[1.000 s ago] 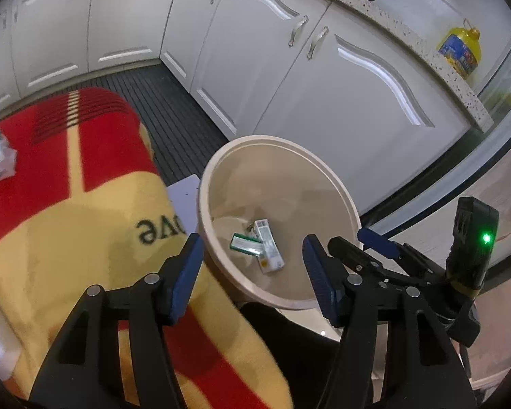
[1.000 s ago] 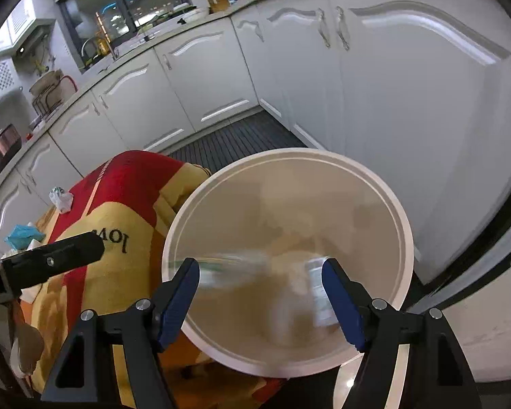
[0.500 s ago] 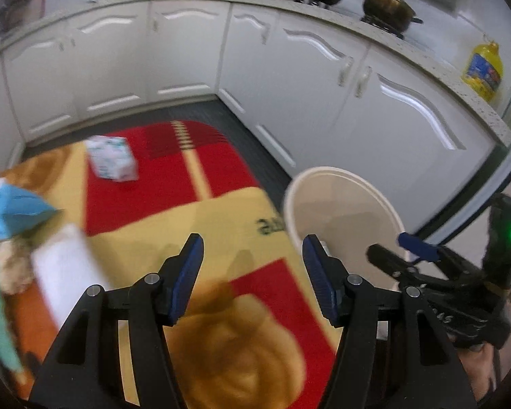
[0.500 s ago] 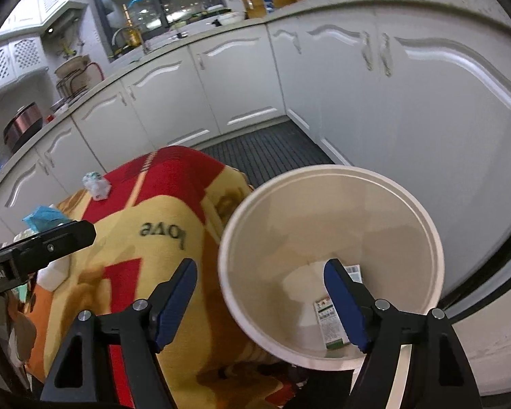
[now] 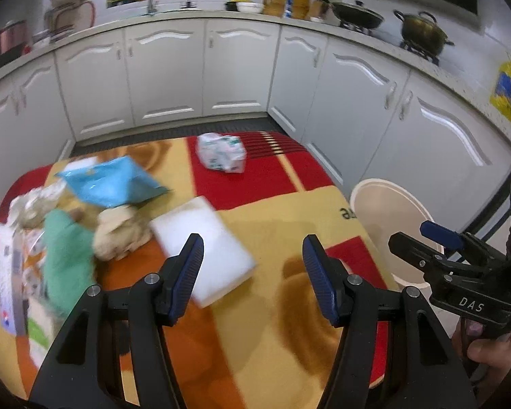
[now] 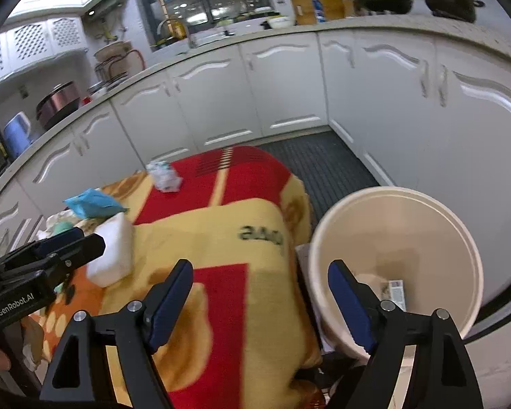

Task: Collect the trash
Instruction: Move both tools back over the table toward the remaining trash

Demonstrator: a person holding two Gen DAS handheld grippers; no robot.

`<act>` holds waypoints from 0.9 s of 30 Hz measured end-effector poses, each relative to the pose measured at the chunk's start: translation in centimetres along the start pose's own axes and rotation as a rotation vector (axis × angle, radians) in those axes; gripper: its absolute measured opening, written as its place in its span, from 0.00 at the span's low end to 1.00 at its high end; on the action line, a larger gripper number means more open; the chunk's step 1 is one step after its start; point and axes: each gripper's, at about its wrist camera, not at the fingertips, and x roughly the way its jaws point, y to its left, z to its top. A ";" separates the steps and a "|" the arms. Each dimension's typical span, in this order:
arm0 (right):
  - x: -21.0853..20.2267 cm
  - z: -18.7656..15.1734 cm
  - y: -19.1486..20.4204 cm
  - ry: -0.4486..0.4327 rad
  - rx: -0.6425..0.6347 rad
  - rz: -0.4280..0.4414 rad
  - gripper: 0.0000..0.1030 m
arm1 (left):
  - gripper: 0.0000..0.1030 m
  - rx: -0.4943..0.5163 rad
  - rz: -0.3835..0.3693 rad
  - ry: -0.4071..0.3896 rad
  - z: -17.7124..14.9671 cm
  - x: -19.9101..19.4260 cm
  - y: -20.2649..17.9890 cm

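While both hands swing back from the round cream plastic bin, the left gripper hangs spread and empty. A white rectangular foam block lies just at its eleven o'clock, long axis running ten-to-four, nearer the left. The right gripper, empty, has just been widening.

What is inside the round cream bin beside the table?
In the cream bin, a small printed carton lies at the bottom. The right tool covers part of the bottom, so any other trash there cannot be seen.
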 end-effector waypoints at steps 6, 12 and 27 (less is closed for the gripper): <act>0.1 0.2 3.5 0.004 -0.054 0.049 0.82 | 0.69 -0.037 0.006 -0.017 -1.3 -2.7 3.5; 0.7 0.2 6.9 0.018 -0.114 0.096 0.83 | 0.69 -0.045 0.075 -0.042 -2.8 -5.9 7.6; 2.5 0.1 11.8 0.063 -0.192 0.150 0.87 | 0.69 -0.148 0.228 -0.058 -5.6 -9.4 16.3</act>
